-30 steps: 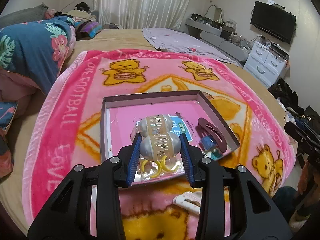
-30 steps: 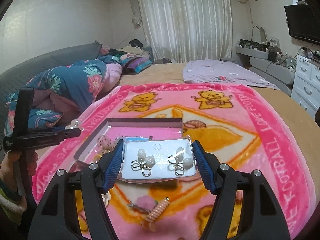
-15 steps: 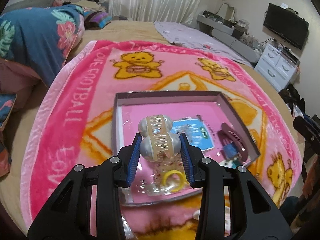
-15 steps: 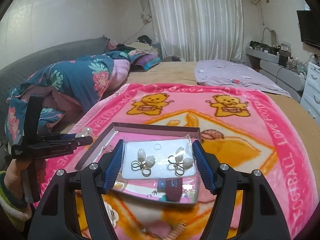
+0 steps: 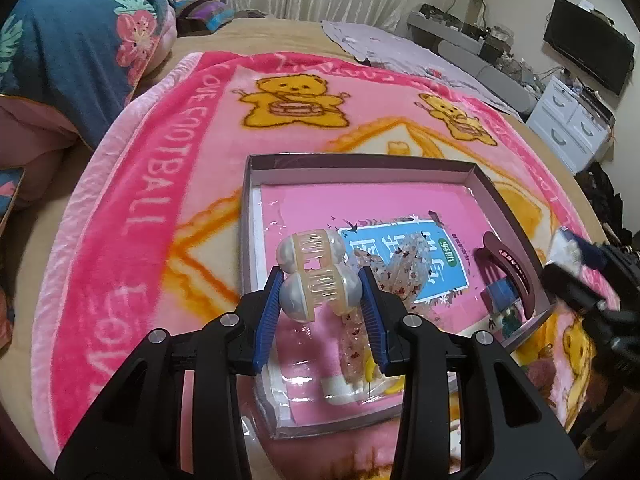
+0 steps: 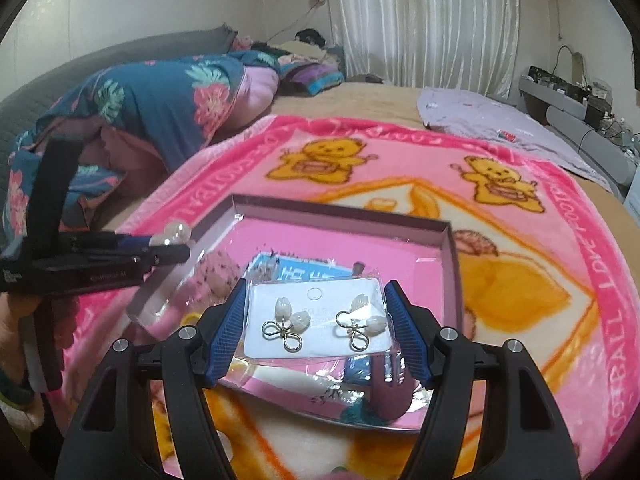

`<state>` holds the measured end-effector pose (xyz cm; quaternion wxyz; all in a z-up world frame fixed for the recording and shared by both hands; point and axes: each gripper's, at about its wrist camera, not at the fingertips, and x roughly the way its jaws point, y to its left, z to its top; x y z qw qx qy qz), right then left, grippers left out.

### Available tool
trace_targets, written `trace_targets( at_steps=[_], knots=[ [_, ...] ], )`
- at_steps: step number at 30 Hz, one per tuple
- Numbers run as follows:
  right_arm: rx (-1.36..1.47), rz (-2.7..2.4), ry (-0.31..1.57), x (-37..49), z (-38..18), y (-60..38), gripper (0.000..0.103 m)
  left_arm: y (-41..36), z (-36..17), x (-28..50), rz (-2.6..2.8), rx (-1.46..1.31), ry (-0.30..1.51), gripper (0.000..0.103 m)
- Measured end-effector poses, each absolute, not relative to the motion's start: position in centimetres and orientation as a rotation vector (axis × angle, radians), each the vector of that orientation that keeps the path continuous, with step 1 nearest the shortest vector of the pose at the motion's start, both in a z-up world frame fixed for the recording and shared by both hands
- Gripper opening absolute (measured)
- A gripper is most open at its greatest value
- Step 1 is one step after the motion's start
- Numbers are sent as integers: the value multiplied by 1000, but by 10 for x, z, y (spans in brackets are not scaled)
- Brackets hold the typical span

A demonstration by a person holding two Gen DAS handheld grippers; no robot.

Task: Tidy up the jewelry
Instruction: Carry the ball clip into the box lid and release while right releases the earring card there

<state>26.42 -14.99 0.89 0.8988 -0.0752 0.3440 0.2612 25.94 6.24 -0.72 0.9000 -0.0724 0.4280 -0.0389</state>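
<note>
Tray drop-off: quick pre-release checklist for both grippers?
1. Left gripper clamped on pearl hair claw: ok.
2. Right gripper clamped on earring card: ok.
3. Claw over tray interior: ok.
4. Card over tray: ok.
5. Free tray floor under claw: not ok, glitter clip lies there.
6. Clearance above tray contents: cannot tell.

Right tongs point(image 6: 316, 322) grip earring card point(image 6: 318, 322) above tray point(image 6: 340, 214).
</note>
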Motion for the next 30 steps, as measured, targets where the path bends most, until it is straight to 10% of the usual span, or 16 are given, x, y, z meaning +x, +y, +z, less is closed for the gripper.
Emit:
trace_targets(
  at_steps=[8,30],
  knots=[
    [-189,551,741,267,-10,-140,67,62,-13,260,-66,-137,902,31],
    [-221,574,817,259,-37,-118,73,76,7,241,-18,-172,868,78]
  ],
)
